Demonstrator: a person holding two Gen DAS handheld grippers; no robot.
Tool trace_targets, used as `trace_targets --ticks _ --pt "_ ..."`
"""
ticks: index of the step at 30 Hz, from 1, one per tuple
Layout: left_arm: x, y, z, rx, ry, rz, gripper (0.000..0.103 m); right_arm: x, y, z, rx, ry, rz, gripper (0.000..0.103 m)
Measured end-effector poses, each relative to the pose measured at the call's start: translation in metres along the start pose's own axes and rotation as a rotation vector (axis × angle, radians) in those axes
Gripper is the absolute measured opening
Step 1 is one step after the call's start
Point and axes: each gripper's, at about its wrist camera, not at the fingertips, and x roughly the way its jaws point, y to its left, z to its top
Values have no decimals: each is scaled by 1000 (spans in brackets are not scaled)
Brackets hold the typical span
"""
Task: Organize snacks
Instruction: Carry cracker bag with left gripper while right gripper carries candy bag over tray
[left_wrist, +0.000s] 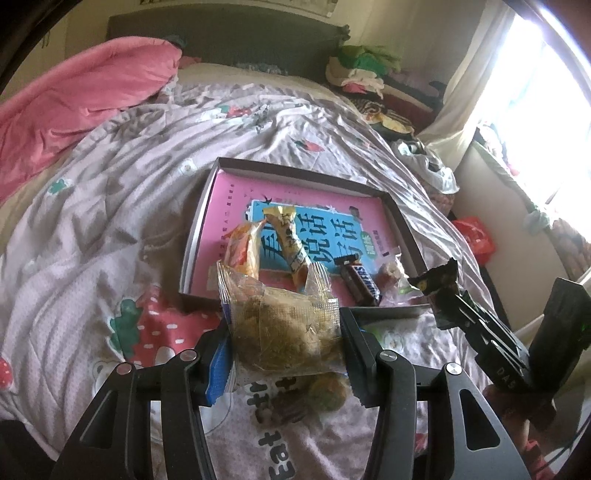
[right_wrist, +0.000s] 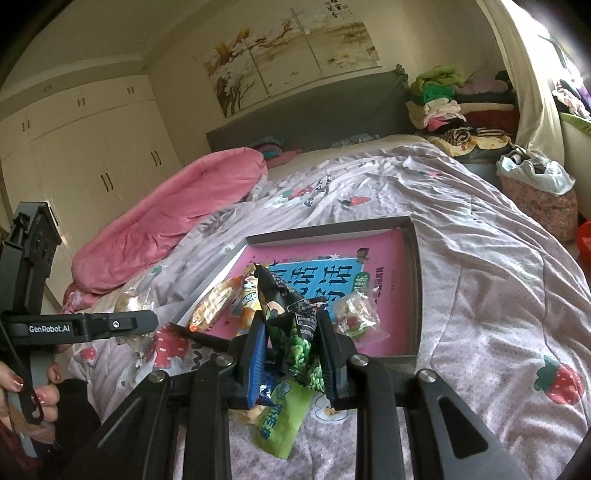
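Left wrist view shows the left gripper (left_wrist: 286, 332) with its jaws about half open and pressed on both sides of a clear bag of biscuits (left_wrist: 280, 325), held just above the bed (left_wrist: 92, 221), in front of the shallow box (left_wrist: 404, 221). That bag looks light, crinkly and slippery, and its contents are probably brittle, so a squeeze across the filled middle, as now, seems safer than pinching a sealed edge.

Right wrist view shows the right gripper (right_wrist: 290, 350) with its jaws closed as narrow as they go on a dark green snack packet (right_wrist: 299, 332), taken near its lower half and held above the near edge of the box. This packet is soft, crumpled film, likely to fold and slide in the grip.

Inside the box lies a pink book (left_wrist: 295, 206) as a floor. On it rest an orange packet (left_wrist: 242, 247), a yellow wrapped stick (left_wrist: 290, 240), a chocolate bar (left_wrist: 360, 282) and a small clear sweet bag (right_wrist: 356, 312), all near the front edge; the far half is bare. A green packet (right_wrist: 282, 421) lies on the bed, outside the box.
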Motion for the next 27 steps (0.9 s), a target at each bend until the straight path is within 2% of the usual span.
trace_targets --ticks 19,27 --pt "22 -23 19 31 7 -20 54 -7 -30 8 104 -54 -125 26" --pt "35 -34 25 49 14 -25 54 -7 -35 12 118 -69 -144 27"
